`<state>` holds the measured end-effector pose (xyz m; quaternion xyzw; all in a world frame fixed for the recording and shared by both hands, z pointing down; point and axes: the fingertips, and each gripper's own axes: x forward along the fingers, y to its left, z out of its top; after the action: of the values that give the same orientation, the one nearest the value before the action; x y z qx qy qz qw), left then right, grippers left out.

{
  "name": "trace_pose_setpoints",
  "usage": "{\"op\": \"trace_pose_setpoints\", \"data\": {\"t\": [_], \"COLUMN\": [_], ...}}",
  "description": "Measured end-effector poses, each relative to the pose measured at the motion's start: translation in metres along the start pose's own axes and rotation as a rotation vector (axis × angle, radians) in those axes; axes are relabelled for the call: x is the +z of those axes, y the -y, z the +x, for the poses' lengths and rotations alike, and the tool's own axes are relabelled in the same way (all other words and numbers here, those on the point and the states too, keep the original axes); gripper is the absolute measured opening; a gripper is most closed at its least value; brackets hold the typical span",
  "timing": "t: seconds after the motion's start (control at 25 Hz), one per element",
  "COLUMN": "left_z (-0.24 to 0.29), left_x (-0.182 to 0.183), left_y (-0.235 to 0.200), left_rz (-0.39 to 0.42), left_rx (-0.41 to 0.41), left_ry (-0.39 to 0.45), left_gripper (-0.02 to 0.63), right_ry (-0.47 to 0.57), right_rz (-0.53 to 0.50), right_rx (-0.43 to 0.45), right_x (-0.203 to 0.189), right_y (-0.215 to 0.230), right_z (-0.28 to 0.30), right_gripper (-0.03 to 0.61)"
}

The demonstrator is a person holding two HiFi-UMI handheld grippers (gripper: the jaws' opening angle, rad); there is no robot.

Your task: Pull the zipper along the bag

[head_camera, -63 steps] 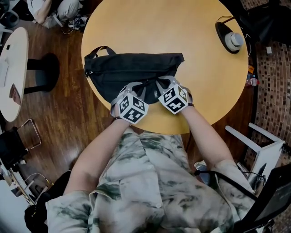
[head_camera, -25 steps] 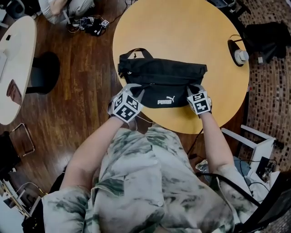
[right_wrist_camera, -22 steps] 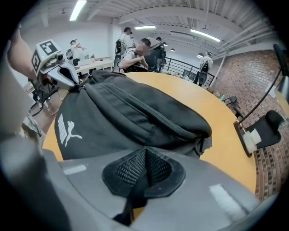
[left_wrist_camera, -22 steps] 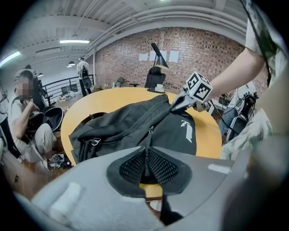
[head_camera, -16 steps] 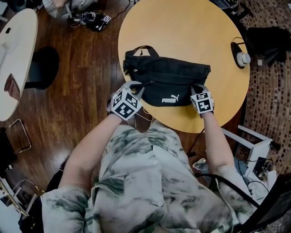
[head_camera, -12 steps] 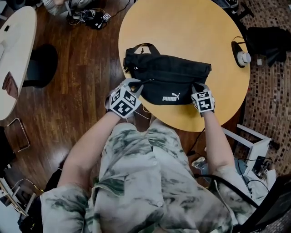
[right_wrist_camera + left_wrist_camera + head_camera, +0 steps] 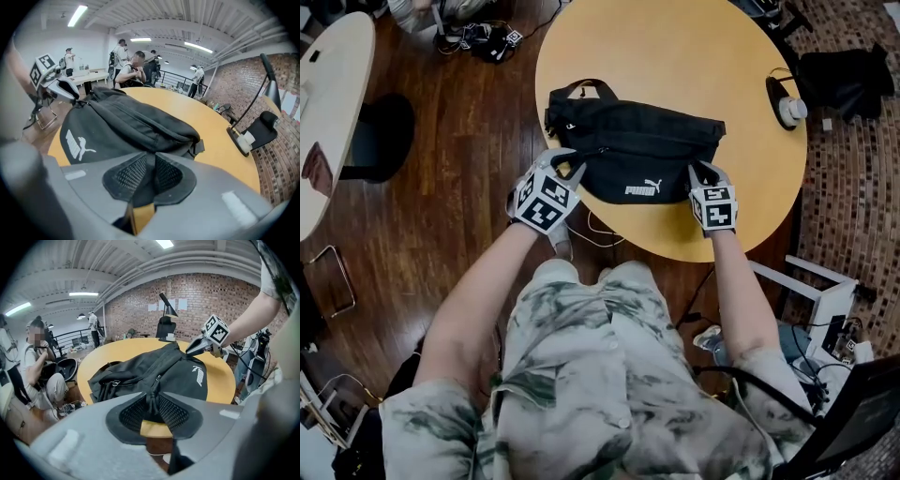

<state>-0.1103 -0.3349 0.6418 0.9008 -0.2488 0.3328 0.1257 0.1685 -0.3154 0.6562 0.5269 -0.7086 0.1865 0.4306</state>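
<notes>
A black waist bag (image 7: 639, 150) with a white logo lies on the round yellow table (image 7: 675, 56), near its front edge. My left gripper (image 7: 570, 169) is at the bag's left end, over the table's rim. It is shut on the zipper's pull cord (image 7: 153, 397), which runs taut from the slider (image 7: 158, 378). My right gripper (image 7: 703, 172) is shut on the bag's fabric at the right end (image 7: 149, 164). In the left gripper view the right gripper (image 7: 197, 347) shows across the bag (image 7: 154, 366). The right gripper view shows the left gripper (image 7: 70, 91) the same way.
A black desk lamp base (image 7: 782, 105) stands at the table's right edge. A white table (image 7: 328, 103) and cables (image 7: 473, 37) are to the left on the wooden floor, a white frame (image 7: 825, 300) at lower right. People (image 7: 136, 68) stand and sit in the background.
Both grippers started together at the bag's middle. The left one has moved left along the bag with the zipper pull, the right one to the bag's right end.
</notes>
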Motion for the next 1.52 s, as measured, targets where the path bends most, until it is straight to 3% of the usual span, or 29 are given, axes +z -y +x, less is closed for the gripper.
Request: {"op": "trace_pose_setpoints", "data": {"t": [0.24, 0.48, 0.68, 0.84, 1.16, 1.36, 1.52], "left_z": [-0.062, -0.156, -0.224, -0.272, -0.35, -0.401, -0.427], "left_x": [-0.005, -0.028, -0.021, -0.011, -0.016, -0.045, -0.081], "left_y": [0.034, 0.158, 0.288, 0.364, 0.452, 0.489, 0.532], "left_rz": [0.007, -0.042, -0.177, -0.12, -0.08, -0.08, -0.046], "left_rx": [0.131, 0.175, 0.107, 0.043, -0.046, -0.08, -0.149], "left_ry": [0.069, 0.185, 0.275, 0.313, 0.396, 0.444, 0.433], "left_gripper": [0.087, 0.086, 0.084, 0.084, 0.083, 0.083, 0.081], "right_ry": [0.162, 0.306, 0.345, 0.42, 0.506, 0.523, 0.513], "right_rz": [0.006, -0.022, -0.008, 0.001, 0.014, 0.025, 0.09], "right_rx": [0.067, 0.157, 0.242, 0.28, 0.244, 0.228, 0.222], "right_x": [-0.014, -0.092, -0.165, -0.196, -0.218, -0.23, -0.25], "right_y": [-0.035, -0.107, -0.151, -0.186, -0.242, -0.307, -0.36], "right_z": [-0.08, -0.187, -0.284, -0.353, -0.449, -0.494, -0.527], "right_gripper": [0.047, 0.046, 0.046, 0.046, 0.04, 0.039, 0.04]}}
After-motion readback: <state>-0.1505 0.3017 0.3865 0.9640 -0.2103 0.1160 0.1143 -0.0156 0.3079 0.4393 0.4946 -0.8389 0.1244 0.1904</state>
